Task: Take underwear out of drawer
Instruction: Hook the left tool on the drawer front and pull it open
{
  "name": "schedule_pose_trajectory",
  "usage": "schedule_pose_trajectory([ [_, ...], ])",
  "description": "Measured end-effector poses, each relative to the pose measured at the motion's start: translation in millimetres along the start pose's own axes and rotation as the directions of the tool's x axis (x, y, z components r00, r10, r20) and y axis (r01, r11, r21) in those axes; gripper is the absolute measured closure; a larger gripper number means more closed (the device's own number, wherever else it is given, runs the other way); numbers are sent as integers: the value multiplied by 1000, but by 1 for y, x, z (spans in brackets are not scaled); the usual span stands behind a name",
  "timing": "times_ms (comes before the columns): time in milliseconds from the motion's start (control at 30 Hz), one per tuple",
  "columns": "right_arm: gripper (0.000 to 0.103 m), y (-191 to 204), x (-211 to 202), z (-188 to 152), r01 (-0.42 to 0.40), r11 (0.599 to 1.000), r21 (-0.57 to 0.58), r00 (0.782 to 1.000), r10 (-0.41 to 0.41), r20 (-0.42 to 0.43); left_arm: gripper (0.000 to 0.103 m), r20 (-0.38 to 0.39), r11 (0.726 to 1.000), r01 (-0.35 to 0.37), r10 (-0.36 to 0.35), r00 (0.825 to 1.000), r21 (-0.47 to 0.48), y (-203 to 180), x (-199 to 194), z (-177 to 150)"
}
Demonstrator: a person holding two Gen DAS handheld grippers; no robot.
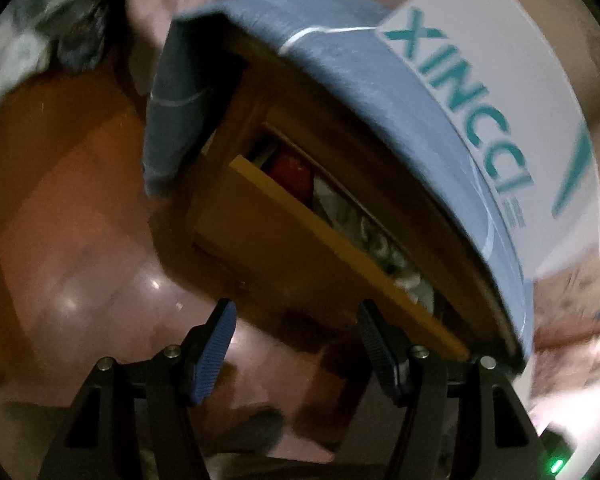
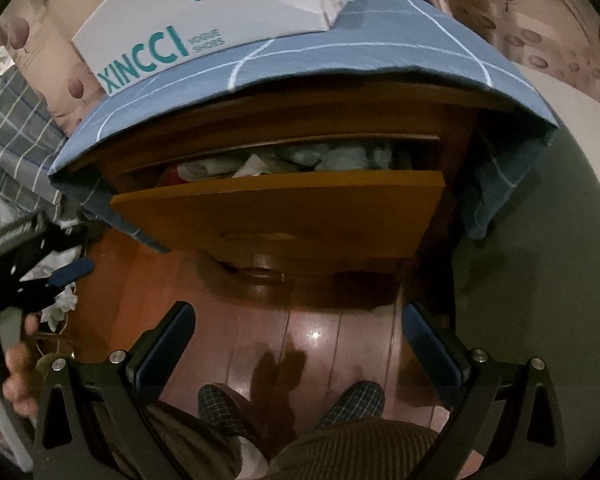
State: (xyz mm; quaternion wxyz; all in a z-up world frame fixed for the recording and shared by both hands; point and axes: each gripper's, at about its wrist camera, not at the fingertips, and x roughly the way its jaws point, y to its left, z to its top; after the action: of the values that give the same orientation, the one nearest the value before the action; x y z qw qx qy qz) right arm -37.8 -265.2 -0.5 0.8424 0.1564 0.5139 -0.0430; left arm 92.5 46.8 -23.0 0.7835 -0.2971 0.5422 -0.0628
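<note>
The small brown wooden bedside cabinet (image 2: 284,120) has its top wooden drawer (image 2: 284,204) pulled partly out, presumably to give access from above; the gap is narrow. A blue cloth with thin white grid lines (image 2: 340,56) is draped over the cabinet top and hangs down both sides, and a white cardboard shoe box with teal lettering (image 2: 204,28) sits on it. Inside the drawer lies a heap of crumpled pale garments (image 2: 340,156), which I take to be the underwear; none has been lifted out yet.

The right gripper (image 2: 296,344) hangs in front of the drawer over the glossy reddish wooden floor (image 2: 316,340), its blue-padded fingers spread wide with nothing between them. The left gripper (image 1: 296,340) approaches at a tilt from the side, also spread and empty, its right pad near the drawer front's corner (contact cannot be confirmed; the picture is blurred).

The left wrist view alone shows a red item (image 1: 290,170) clearly at one end of the drawer. The right wrist view alone shows the person's two checked slippers (image 2: 356,400), the recessed handle on the drawer front, and the hand (image 2: 16,368) holding the left gripper beside a checked bedspread (image 2: 16,120).
</note>
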Motion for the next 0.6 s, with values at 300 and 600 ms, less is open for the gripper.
schedule_pose_trajectory([
  [300, 1, -13, 1, -1, -21, 999, 40, 1000, 21, -10, 37, -40, 976, 68, -78, 996, -206, 7, 52, 18],
  [600, 1, -20, 2, -1, -44, 997, 68, 999, 45, -12, 31, -26, 926, 143, -162, 986, -349, 32, 77, 24],
])
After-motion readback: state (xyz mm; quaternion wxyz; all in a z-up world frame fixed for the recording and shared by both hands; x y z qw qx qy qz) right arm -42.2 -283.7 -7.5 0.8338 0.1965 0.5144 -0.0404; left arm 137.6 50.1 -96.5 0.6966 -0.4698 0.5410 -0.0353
